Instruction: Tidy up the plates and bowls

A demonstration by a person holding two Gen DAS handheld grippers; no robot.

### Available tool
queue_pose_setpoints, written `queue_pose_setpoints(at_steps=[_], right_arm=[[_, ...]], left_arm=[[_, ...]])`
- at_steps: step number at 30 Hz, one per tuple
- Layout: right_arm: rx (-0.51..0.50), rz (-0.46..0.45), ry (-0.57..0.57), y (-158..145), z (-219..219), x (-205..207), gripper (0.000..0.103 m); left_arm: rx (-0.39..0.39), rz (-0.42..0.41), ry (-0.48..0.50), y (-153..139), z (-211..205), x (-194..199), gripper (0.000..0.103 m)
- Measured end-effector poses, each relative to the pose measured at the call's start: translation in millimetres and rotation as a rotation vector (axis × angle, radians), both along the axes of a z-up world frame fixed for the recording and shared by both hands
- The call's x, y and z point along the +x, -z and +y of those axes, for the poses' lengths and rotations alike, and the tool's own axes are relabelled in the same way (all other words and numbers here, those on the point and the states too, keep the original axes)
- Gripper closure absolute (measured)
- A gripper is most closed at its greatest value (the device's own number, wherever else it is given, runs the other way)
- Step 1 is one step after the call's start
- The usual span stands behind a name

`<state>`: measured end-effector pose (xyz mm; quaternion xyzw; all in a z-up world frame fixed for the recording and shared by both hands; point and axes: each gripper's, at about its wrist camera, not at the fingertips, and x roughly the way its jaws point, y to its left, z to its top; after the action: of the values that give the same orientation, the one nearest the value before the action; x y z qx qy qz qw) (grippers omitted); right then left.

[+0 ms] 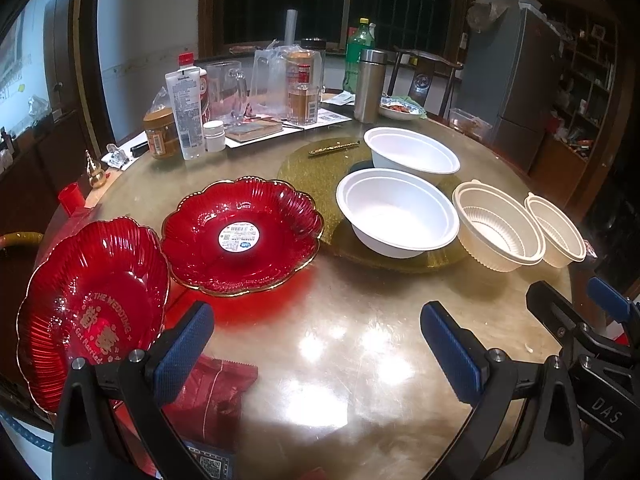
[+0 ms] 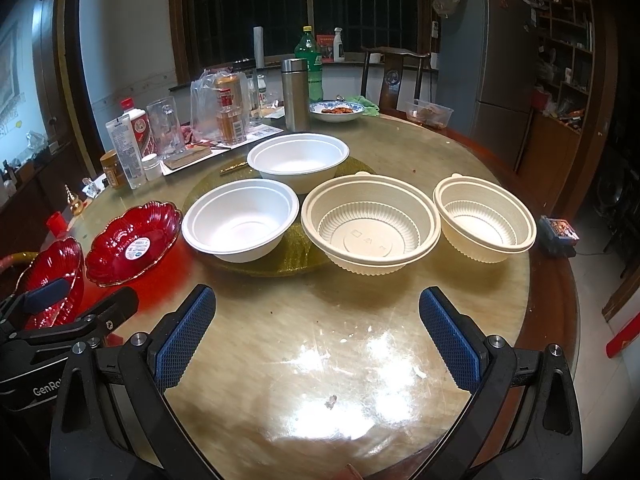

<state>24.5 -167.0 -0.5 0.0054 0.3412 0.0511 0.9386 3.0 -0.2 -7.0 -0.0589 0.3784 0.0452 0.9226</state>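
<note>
Two red scalloped plates lie at the table's left: one with a sticker (image 1: 240, 236) (image 2: 134, 240), one with gold lettering (image 1: 92, 308) (image 2: 56, 276) at the edge. Two white bowls (image 1: 396, 216) (image 1: 412, 152) (image 2: 240, 220) (image 2: 298, 160) rest on a gold mat (image 1: 316, 164). Right of them stand two cream ribbed bowls (image 1: 496, 228) (image 1: 556, 232) (image 2: 370, 224) (image 2: 484, 216). My left gripper (image 1: 316, 344) hovers open over bare tabletop, its left finger by the lettered plate. My right gripper (image 2: 316, 332) is open in front of the bowls, holding nothing.
Bottles, jars, a glass mug, a steel flask (image 1: 370, 86) and a dish of food (image 2: 336, 112) crowd the far side of the round table (image 2: 320, 360). A red packet (image 1: 212, 396) lies under the left gripper. A chair and fridge stand behind.
</note>
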Motion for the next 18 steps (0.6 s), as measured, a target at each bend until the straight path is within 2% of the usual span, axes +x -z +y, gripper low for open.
queue_pose_setpoints(at_steps=[18], right_arm=[[0.000,0.002,-0.001,-3.2,2.1,3.1,0.000]], left_arm=[[0.001,0.005,-0.004,-0.8,0.8,5.8,0.000]])
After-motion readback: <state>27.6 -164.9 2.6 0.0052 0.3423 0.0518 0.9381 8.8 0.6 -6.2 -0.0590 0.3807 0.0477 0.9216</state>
